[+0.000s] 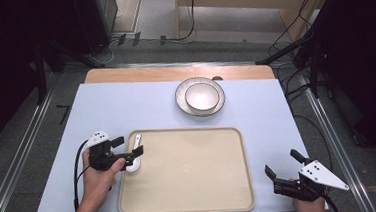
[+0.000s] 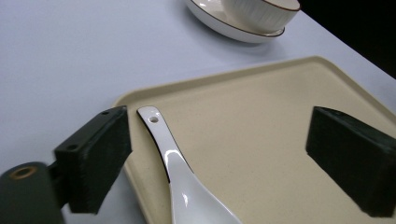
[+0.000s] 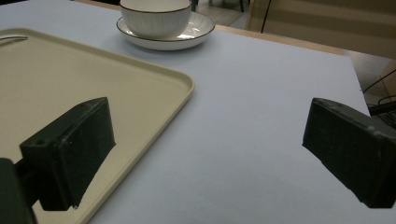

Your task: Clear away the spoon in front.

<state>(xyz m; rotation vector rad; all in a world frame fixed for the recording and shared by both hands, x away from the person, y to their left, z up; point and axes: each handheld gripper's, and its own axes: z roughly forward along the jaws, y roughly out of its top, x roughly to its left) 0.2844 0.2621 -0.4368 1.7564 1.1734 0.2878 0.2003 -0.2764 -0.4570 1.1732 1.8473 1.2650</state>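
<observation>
**Spoon lies on the tray between open jaws**

Pale blue tabletop (image 1: 126, 110) carries a beige tray (image 1: 191, 186), with a bowl (image 1: 202, 96) on a plate (image 1: 182, 104) at 12 o'clock from it. From above, the left gripper (image 1: 126, 149) partly covers the white spoon (image 1: 136, 142) at the tray's 9 o'clock edge. Its own view shows the spoon (image 2: 182, 182) lying free between wide-apart jaws, nearer the left one. At 4 o'clock, the right gripper (image 1: 283, 167) hovers with jaws open, holding nothing.

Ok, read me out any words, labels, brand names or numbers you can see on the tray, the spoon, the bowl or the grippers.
None: no writing shows anywhere.
Tray: plain beige, no mark.
Spoon: plain white with a dark edge, just a hole in the handle.
Bowl and plate: plain, dark rim line, no logo.
Left gripper and right gripper: bare black jaws, no label.
</observation>
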